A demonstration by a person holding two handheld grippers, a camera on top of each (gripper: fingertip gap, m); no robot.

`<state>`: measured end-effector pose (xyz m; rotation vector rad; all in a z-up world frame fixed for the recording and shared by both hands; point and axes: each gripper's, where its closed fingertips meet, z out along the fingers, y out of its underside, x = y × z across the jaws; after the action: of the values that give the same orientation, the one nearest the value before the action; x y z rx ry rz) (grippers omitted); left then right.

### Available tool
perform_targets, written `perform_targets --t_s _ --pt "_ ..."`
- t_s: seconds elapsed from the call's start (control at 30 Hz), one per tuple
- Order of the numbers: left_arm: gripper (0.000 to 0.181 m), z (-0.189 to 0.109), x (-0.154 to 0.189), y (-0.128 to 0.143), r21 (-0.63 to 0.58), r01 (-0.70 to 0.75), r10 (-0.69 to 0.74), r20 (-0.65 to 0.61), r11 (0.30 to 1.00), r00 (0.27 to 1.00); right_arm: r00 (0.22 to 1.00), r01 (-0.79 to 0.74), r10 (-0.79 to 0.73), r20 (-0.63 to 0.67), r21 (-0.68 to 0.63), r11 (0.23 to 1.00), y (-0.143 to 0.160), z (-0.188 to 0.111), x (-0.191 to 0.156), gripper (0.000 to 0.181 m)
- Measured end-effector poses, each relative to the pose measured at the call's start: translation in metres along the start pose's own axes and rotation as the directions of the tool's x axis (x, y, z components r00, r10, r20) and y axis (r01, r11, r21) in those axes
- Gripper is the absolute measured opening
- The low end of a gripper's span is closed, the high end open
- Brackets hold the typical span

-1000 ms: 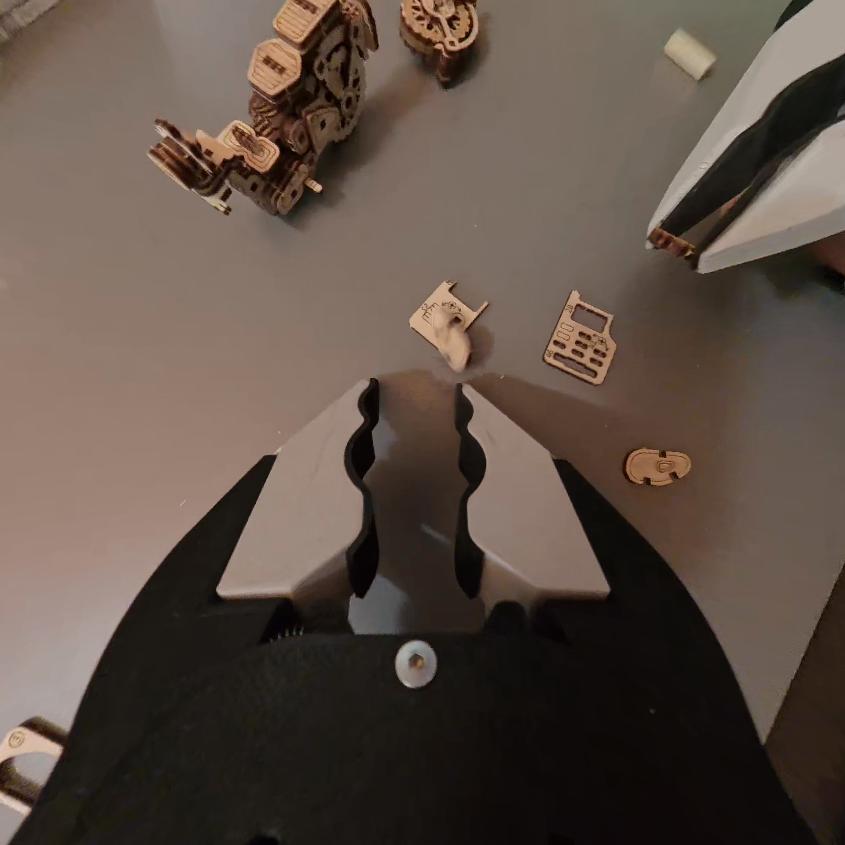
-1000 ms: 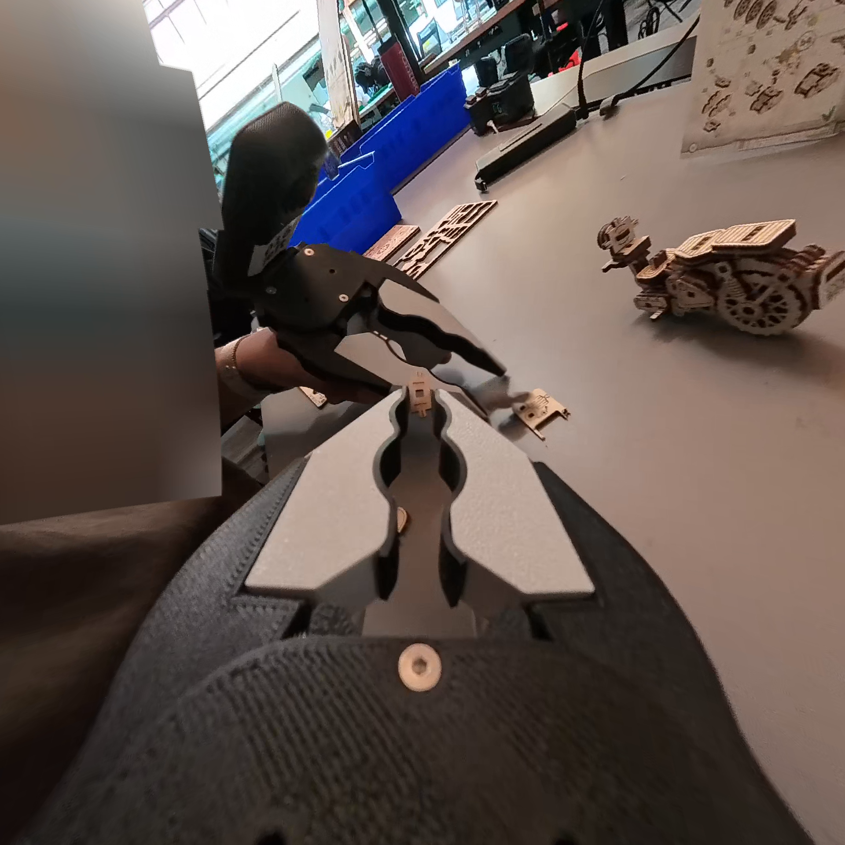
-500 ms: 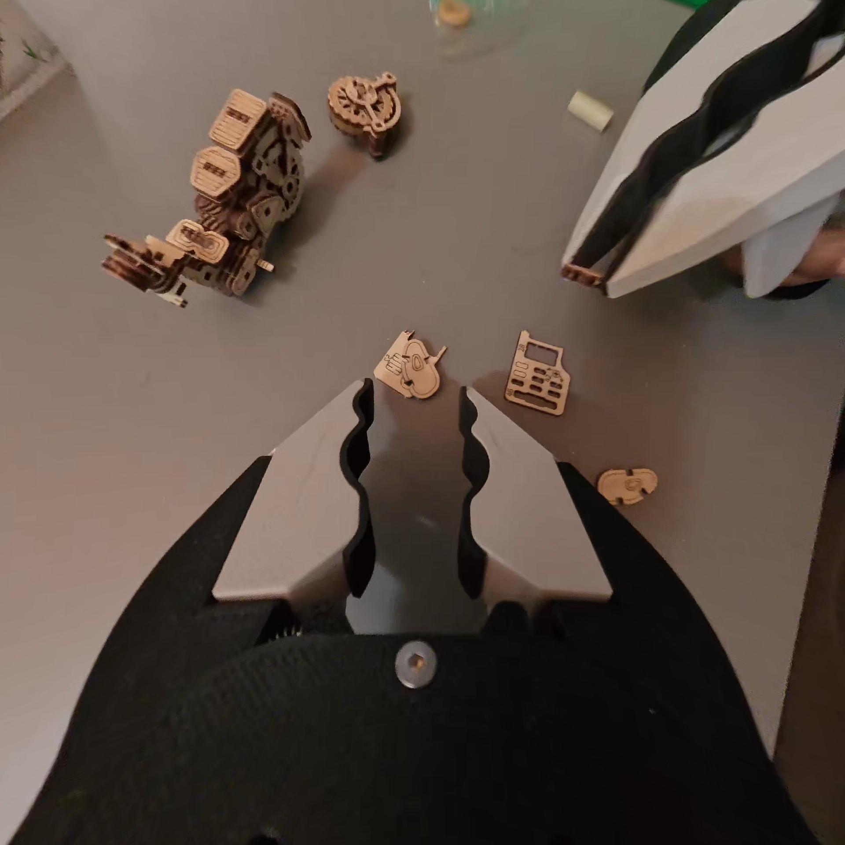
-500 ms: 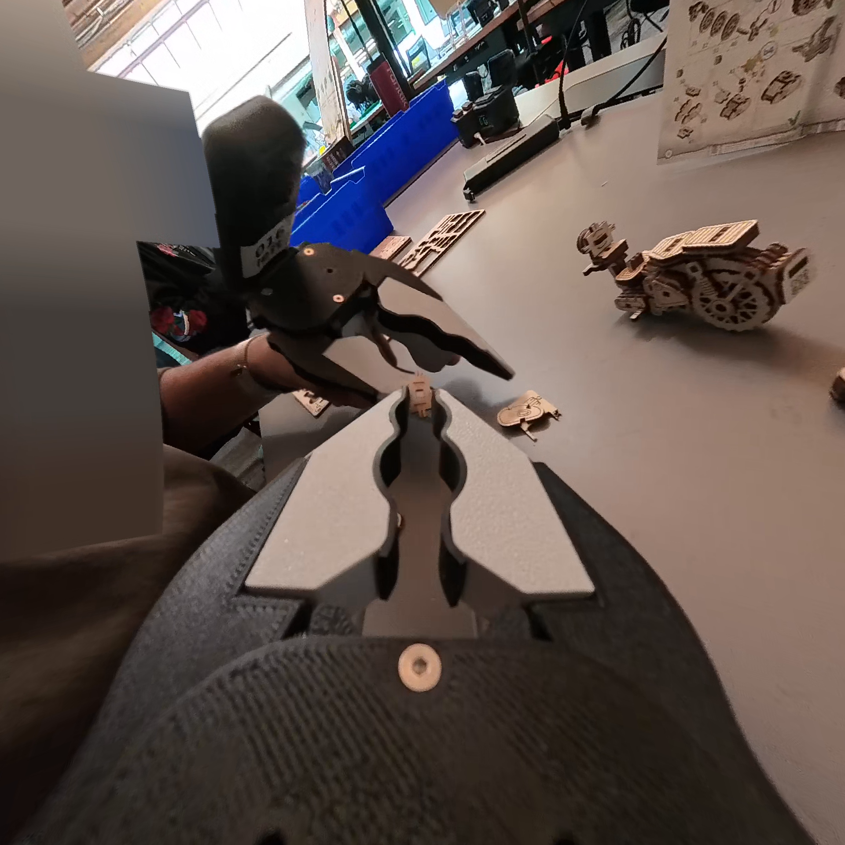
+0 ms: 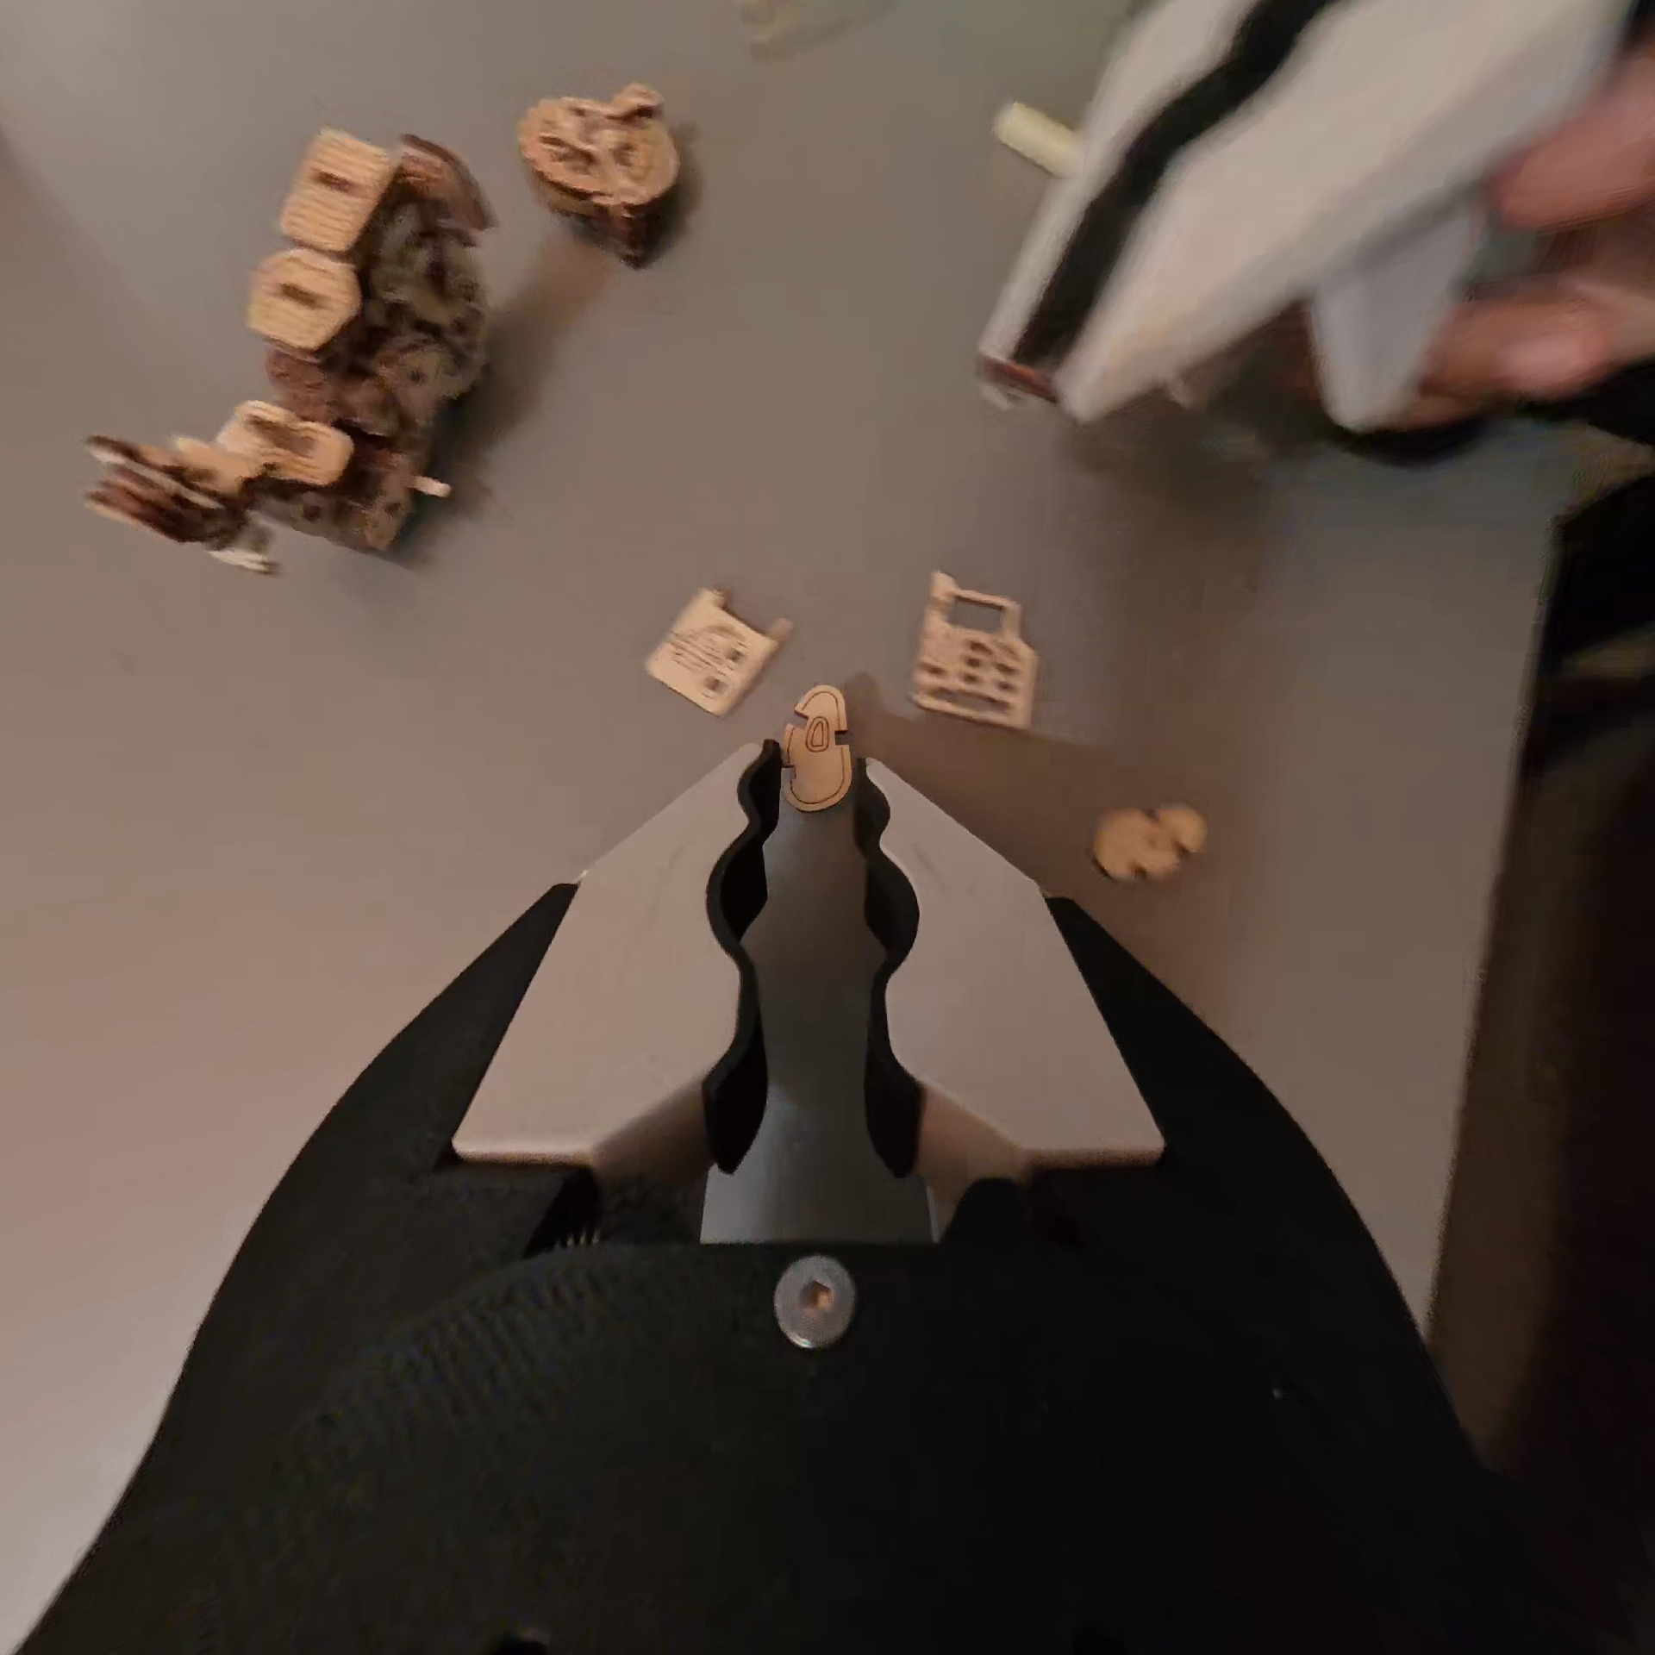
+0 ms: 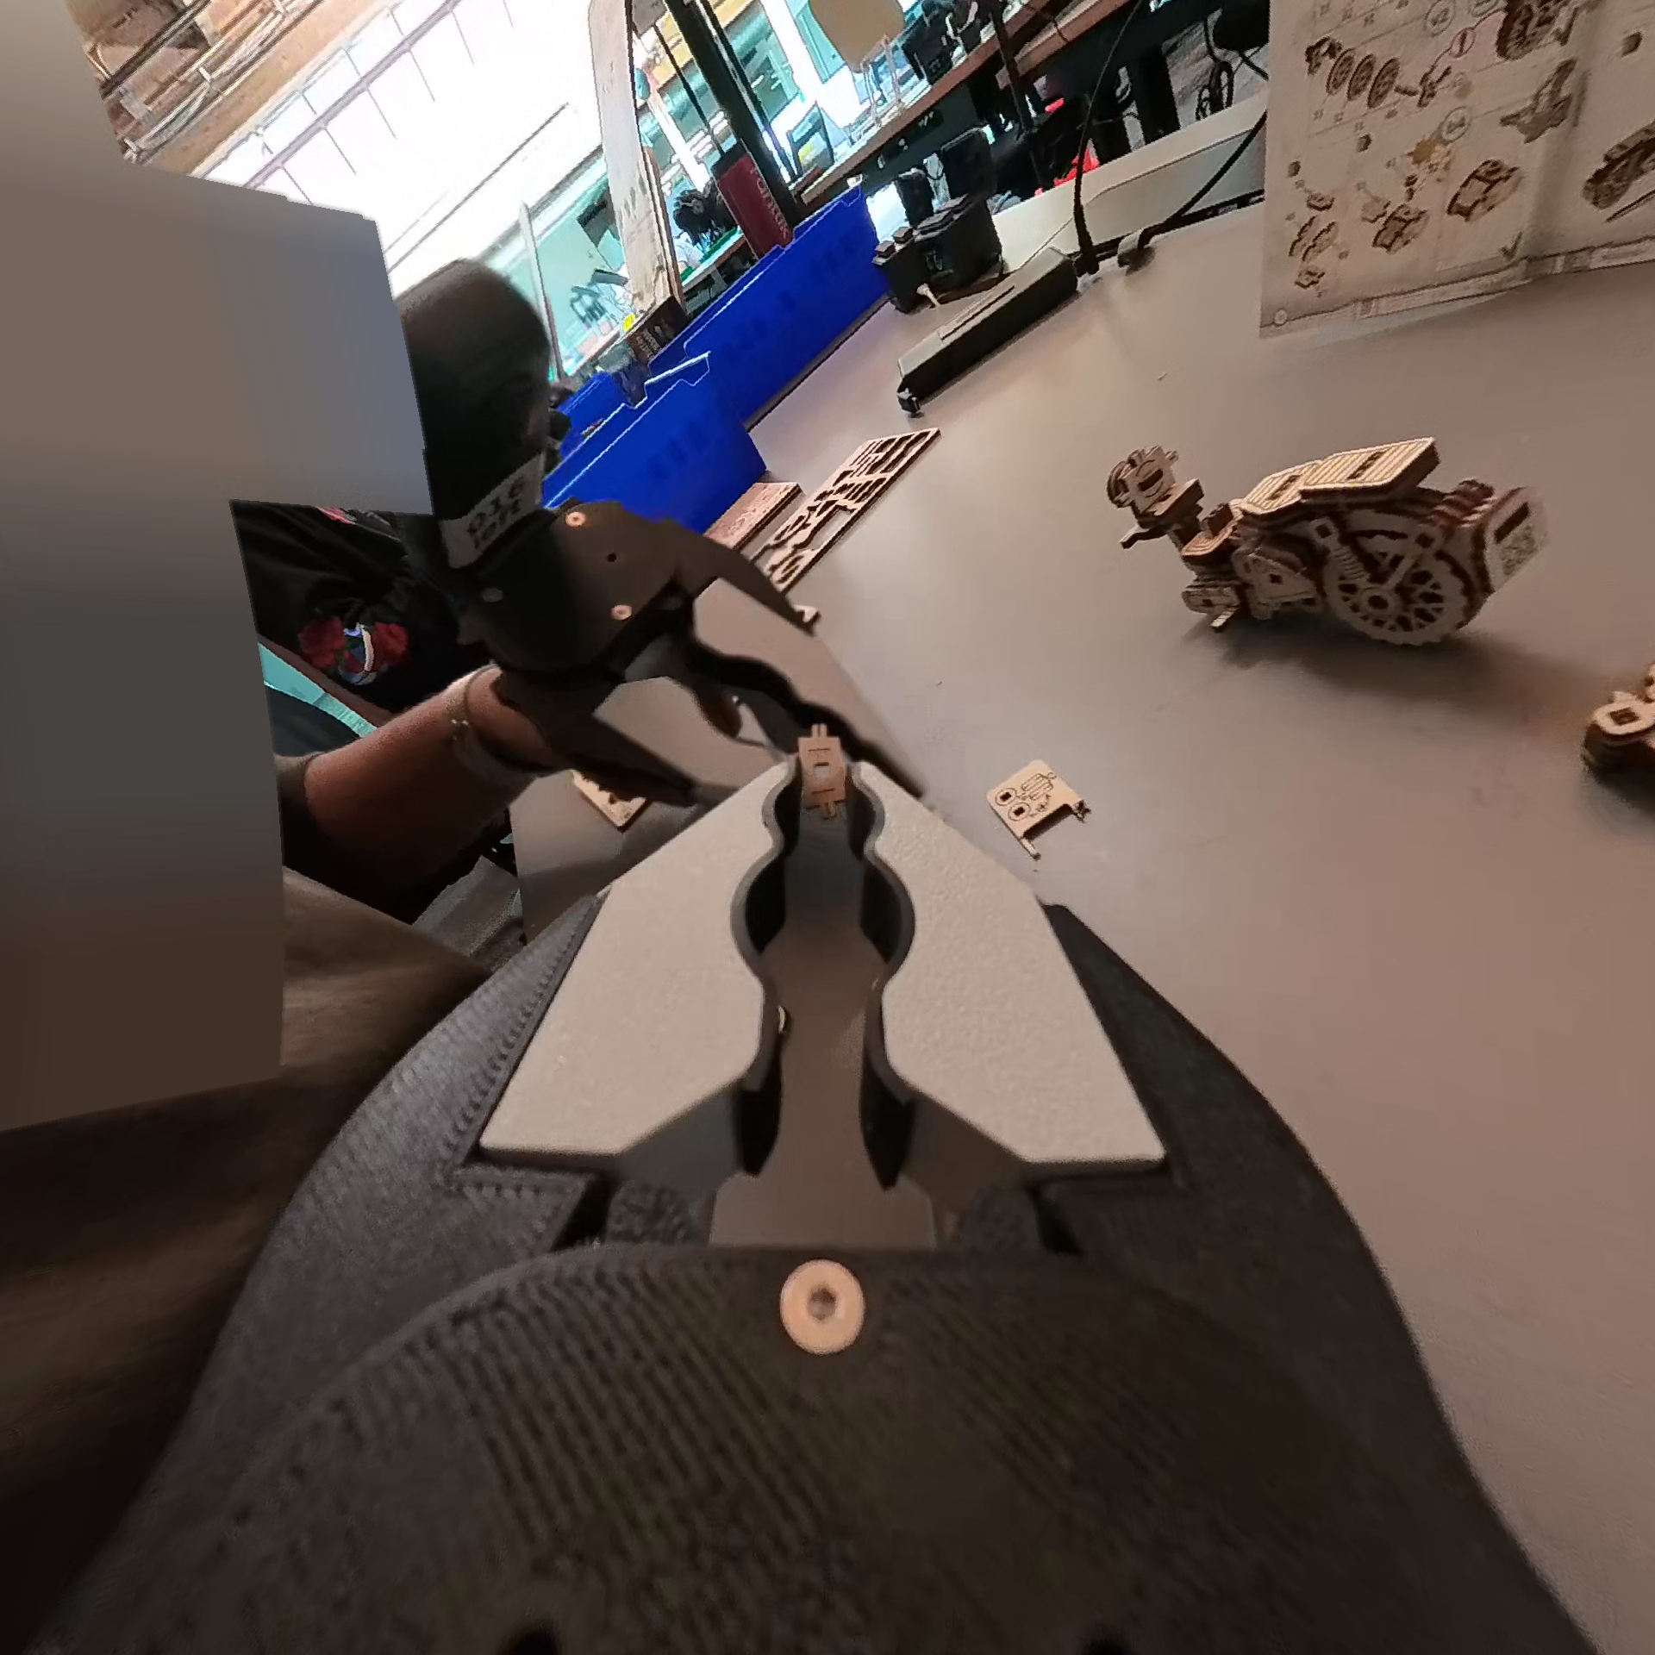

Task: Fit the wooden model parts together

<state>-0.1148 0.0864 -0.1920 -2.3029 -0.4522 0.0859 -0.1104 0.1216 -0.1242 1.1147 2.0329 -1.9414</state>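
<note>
My left gripper (image 5: 815,761) is shut on a small oval wooden piece (image 5: 815,748), held upright at its tips just above the grey table (image 5: 448,806). My right gripper (image 6: 822,781) is shut on a tiny notched wooden piece (image 6: 819,768) and hangs above the table to the right of the left one; it also shows, blurred, in the left wrist view (image 5: 1016,376). A square engraved piece (image 5: 712,663) lies flat just beyond the left tips, and also shows in the right wrist view (image 6: 1034,797). A slotted grid piece (image 5: 976,663) and a second oval piece (image 5: 1149,842) lie to its right.
A built wooden motorcycle model (image 6: 1325,546) stands farther out, with a small gear assembly (image 5: 600,161) beside it. A pale cylinder (image 5: 1034,139) lies near the right gripper. Part sheets (image 6: 851,501), blue bins (image 6: 716,358) and an instruction sheet (image 6: 1451,134) sit at the back. The table edge (image 5: 1522,806) runs on the right. The tips of one gripper are about 8 cm away from the tips of the other.
The left gripper was open over the oval piece lying on the square piece. It has shut on the oval and lifted it off. The right gripper kept its small piece and shifted.
</note>
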Motion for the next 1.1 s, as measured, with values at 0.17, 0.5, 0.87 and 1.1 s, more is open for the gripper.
perform_targets --t_s 0.17,0.5,0.87,1.1 --pt "0.014 -0.032 0.047 0.051 -0.095 -0.212 0.183 -0.248 0.973 0.951 1.0 0.003 -0.003 0.007 -0.015 1.0 0.003 0.003 -0.002 0.007" --pt "0.036 -0.052 0.059 0.058 -0.085 -0.1 0.071 -0.292 0.991 0.954 1.0 0.023 -0.022 0.006 -0.028 0.999 0.006 0.005 -0.005 0.007" --pt "0.036 -0.038 0.014 0.057 -0.117 -0.08 0.082 0.009 0.99 0.997 0.999 0.026 -0.025 0.025 -0.026 0.999 0.006 0.005 -0.011 0.007" --pt "0.035 -0.039 0.007 0.049 -0.062 0.086 -0.079 0.11 0.994 0.991 1.0 0.018 -0.017 0.022 -0.023 1.0 0.005 0.005 -0.009 0.007"
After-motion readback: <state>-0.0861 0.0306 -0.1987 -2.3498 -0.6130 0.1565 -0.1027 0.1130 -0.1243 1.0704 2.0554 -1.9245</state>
